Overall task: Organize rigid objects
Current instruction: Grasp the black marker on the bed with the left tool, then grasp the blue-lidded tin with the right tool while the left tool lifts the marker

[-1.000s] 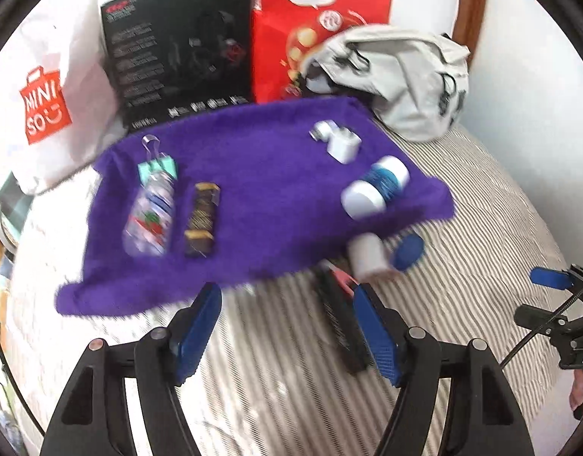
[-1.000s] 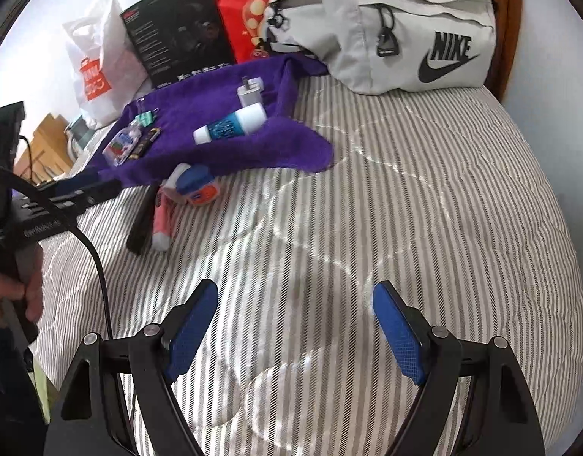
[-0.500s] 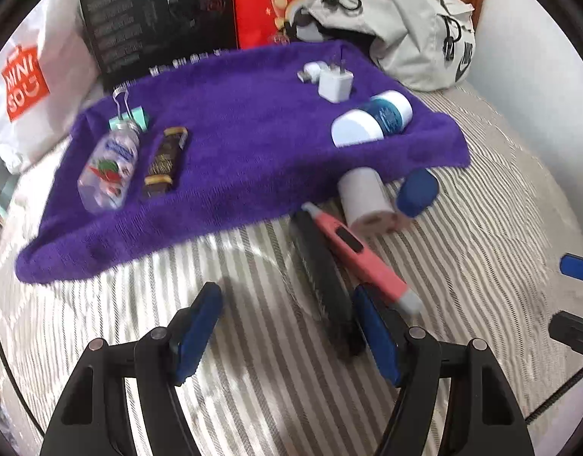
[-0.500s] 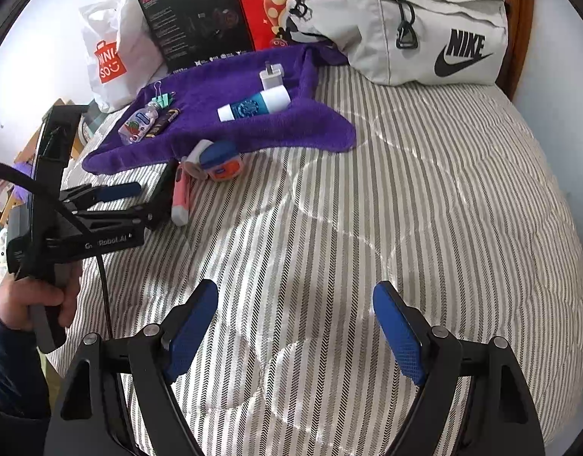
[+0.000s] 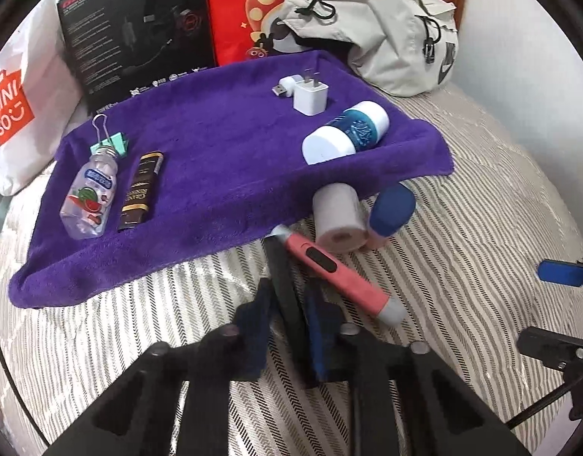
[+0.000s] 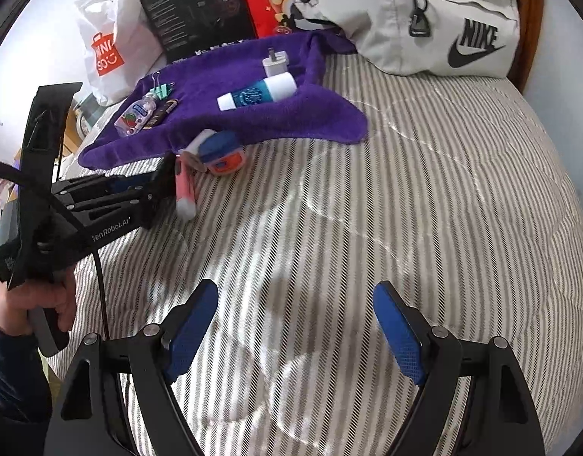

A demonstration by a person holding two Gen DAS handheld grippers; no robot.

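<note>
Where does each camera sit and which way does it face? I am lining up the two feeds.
Left wrist: rides on the left gripper, looking along its fingers at a black stick between them, with the purple towel beyond; its own blurred fingers show, and the right gripper at the frame's right edge.
Right wrist: rides on the right gripper, looking across the striped bed; its open fingers show, and a hand holding the left gripper.
Shared: towel, pink pen, grey bag.

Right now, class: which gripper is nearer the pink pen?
Left. The left gripper sits just beside the pink pen; the right gripper is open, farther back across the bed.
</note>
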